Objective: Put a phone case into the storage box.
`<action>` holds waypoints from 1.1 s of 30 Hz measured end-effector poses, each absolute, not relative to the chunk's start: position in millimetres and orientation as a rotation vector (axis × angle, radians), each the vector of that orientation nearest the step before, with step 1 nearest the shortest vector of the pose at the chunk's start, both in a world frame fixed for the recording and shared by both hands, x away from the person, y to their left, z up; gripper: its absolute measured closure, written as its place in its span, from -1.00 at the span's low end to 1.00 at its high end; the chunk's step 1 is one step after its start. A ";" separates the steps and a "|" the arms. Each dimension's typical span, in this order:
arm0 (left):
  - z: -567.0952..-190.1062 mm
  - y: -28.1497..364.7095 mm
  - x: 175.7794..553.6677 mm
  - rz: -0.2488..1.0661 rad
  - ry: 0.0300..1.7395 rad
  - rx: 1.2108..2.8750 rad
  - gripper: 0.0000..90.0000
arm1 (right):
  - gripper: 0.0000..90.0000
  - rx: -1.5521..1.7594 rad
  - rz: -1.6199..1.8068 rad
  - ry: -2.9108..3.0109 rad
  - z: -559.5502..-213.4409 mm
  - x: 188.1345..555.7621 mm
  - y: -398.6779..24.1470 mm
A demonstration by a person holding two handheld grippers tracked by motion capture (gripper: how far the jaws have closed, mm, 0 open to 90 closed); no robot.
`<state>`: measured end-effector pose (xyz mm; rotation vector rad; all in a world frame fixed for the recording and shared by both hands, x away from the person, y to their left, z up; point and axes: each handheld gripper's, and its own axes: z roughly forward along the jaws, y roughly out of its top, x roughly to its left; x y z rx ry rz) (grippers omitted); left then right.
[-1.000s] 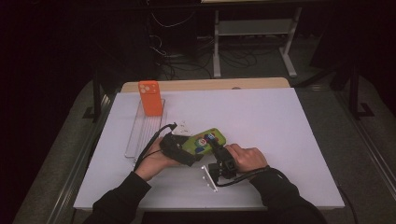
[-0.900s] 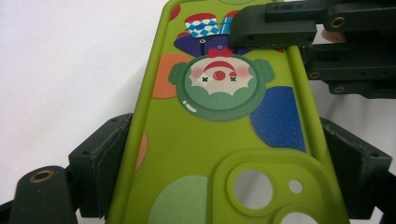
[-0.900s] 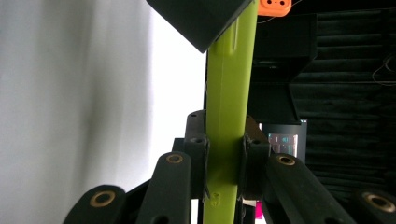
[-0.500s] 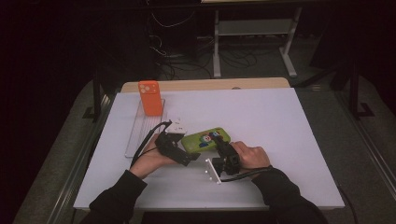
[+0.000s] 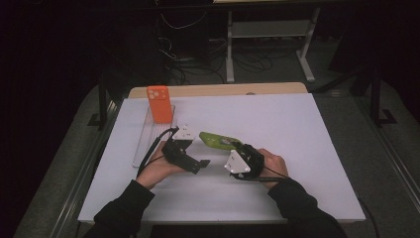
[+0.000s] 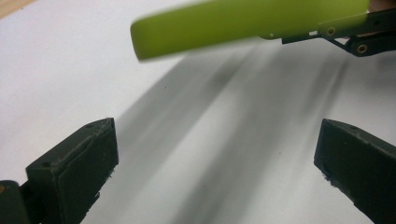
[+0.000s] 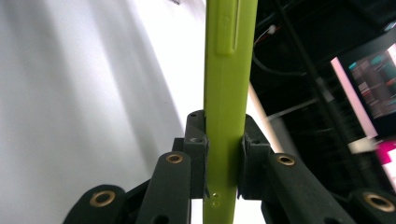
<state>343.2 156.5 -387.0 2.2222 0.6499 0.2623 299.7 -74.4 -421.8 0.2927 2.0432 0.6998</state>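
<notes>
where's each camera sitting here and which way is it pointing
High view: above the person's side, looking forward and down on the white table; both forearms, left gripper, right gripper.
Left gripper view: on the left gripper, looking along its open jaws at the tabletop.
Right gripper view: on the right gripper, jaws clamped.
Shared: the green phone case.

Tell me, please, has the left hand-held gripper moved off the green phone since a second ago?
Yes. The left hand-held gripper now sits apart from the green phone, jaws open, shifted toward the clear tray.

Lab: dark room, white table [image 5: 297, 148], floor cables [image 5: 247, 62], lit monitor [image 7: 373, 79].
</notes>
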 end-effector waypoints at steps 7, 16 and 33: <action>-389.0 155.4 343.7 0.251 0.655 2.247 -1.00 | 0.68 0.521 0.888 2.154 -413.5 308.6 -84.3; -388.2 156.7 343.9 0.255 0.692 2.226 -1.00 | 0.68 0.788 1.104 2.232 -407.7 317.5 -94.7; -369.0 150.6 352.0 0.234 0.758 2.047 -1.00 | 0.68 1.113 1.367 2.232 -407.1 322.9 -102.4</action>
